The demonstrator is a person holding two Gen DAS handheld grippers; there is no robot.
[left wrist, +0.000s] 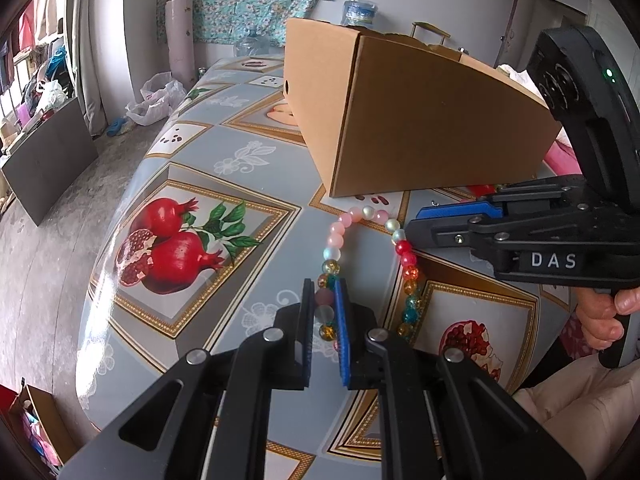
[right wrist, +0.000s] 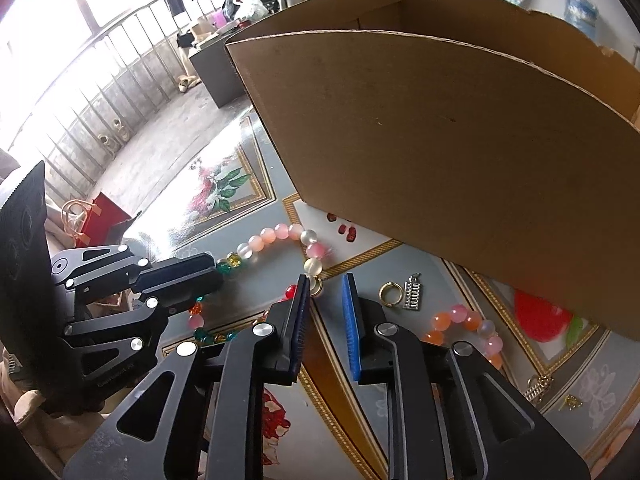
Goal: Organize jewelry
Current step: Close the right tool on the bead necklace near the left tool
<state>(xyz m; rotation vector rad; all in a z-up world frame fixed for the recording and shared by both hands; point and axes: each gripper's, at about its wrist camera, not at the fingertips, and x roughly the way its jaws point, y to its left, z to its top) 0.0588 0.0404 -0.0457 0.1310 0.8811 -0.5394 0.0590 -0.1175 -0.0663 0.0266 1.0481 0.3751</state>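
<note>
A long bead necklace (left wrist: 362, 214) with pink, white, red, amber and teal beads lies in a loop on the patterned tablecloth, in front of a cardboard box (left wrist: 420, 120). My left gripper (left wrist: 325, 292) is shut on the necklace's left strand. My right gripper (right wrist: 326, 284) is open, its fingertips just beside the necklace (right wrist: 280, 234) near a gold clasp. It also shows in the left wrist view (left wrist: 416, 226), at the necklace's right strand. A gold ring (right wrist: 391, 292), a silver charm (right wrist: 413, 296) and a pink-orange bead bracelet (right wrist: 464, 324) lie to its right.
The open cardboard box (right wrist: 460, 140) stands close behind the jewelry. Small gold pieces (right wrist: 538, 388) lie at the right. The table's left edge (left wrist: 120, 216) drops to the floor. A red bag (right wrist: 104, 228) sits on the floor.
</note>
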